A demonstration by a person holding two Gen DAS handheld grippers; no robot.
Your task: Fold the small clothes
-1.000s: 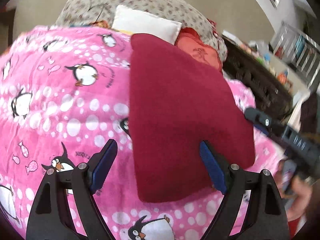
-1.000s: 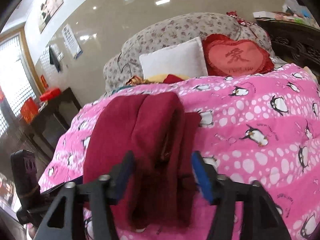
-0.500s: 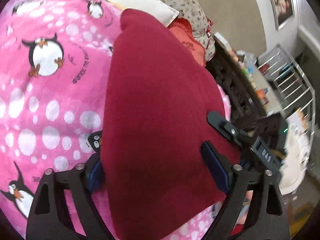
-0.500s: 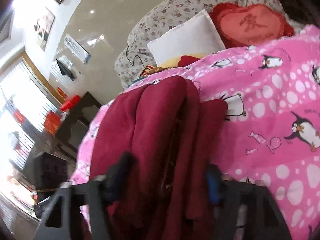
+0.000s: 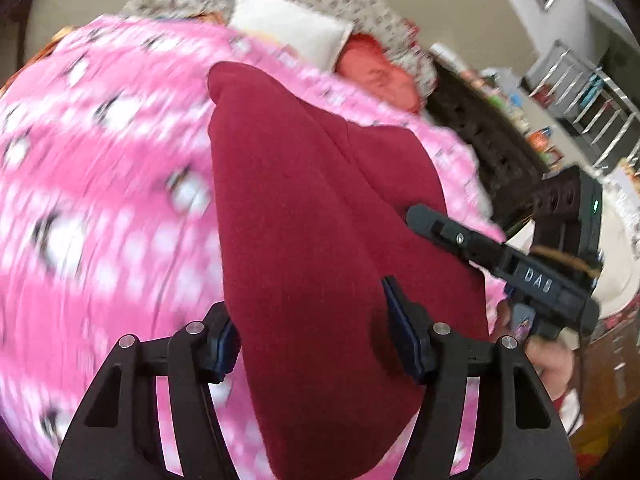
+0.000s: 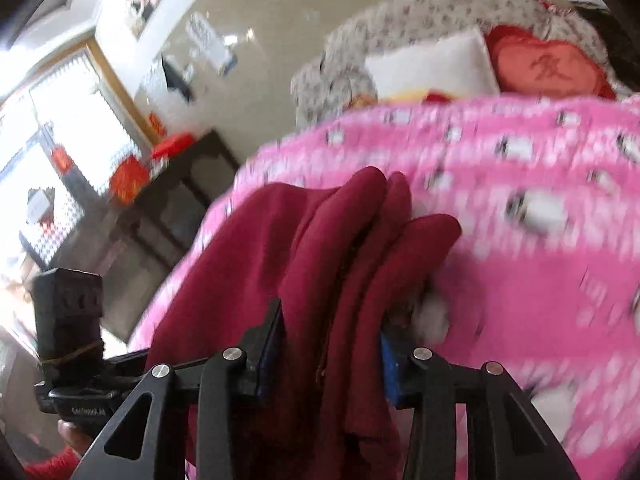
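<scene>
The left hand-held gripper (image 5: 312, 338) has its jaws part open and closing, with the dark red garment (image 5: 320, 220) draped between them; its blue pads (image 5: 404, 332) lie against the cloth on both sides, clamping a broad fold. The right hand-held gripper (image 6: 330, 344) is narrower and also closing, its pads pressed on a bunched stack of the garment's layers (image 6: 348, 264). The garment hangs from both grippers above the pink penguin blanket (image 5: 100, 200) on the bed.

The left wrist view shows the right gripper's black body (image 5: 508, 268) and the person's hand (image 5: 552, 364) on it, with a metal rack (image 5: 592, 92) behind. The right wrist view alone shows a bright window (image 6: 60, 120), a dark cabinet (image 6: 180, 200) and the white pillow (image 6: 432, 68) beside a red heart cushion (image 6: 548, 68).
</scene>
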